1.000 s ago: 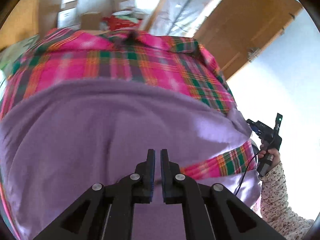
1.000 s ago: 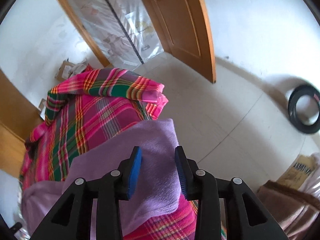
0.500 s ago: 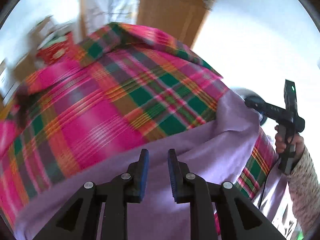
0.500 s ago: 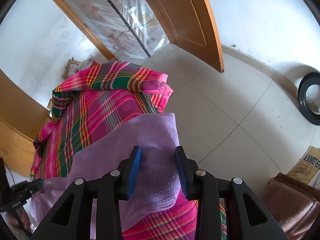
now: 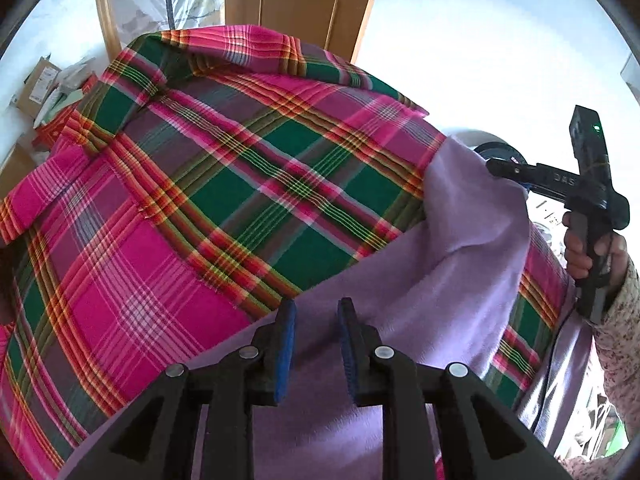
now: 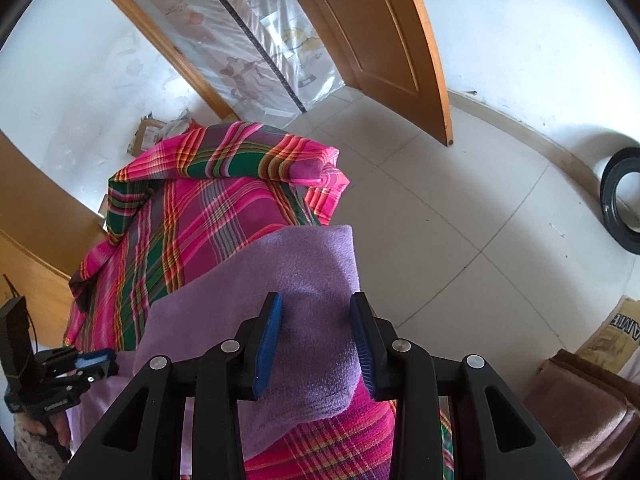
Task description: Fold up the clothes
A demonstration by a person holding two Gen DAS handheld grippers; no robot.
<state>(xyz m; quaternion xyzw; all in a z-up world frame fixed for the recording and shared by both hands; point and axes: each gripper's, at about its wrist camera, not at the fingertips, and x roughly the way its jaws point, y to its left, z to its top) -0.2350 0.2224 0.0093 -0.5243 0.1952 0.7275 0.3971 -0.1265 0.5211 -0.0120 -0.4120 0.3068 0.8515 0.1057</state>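
A lilac fleece garment (image 5: 460, 280) lies folded over on a pink-and-green plaid cloth (image 5: 180, 200) that covers the work surface. My left gripper (image 5: 316, 320) hovers open just over the fleece's folded edge, with nothing between its blue pads. In the right wrist view the fleece (image 6: 312, 264) ends in a thick folded corner near the plaid cloth's (image 6: 208, 216) right edge. My right gripper (image 6: 316, 308) is open above that corner, with a finger on each side of it. The left wrist view shows the right gripper (image 5: 496, 168) at the fleece's far corner, held by a hand (image 5: 580, 248).
Beyond the plaid edge is tiled floor (image 6: 460, 240), with a wooden door (image 6: 380, 40) ajar behind. A black ring (image 6: 612, 200) lies by the wall at right. Cardboard boxes (image 6: 148, 136) sit at the back; a brown cloth (image 6: 580, 412) and a sack (image 6: 616, 328) at lower right.
My left gripper went from shut to open and swung round toward the far right of the cloth. The right gripper stayed open over the fleece corner and barely shifted.
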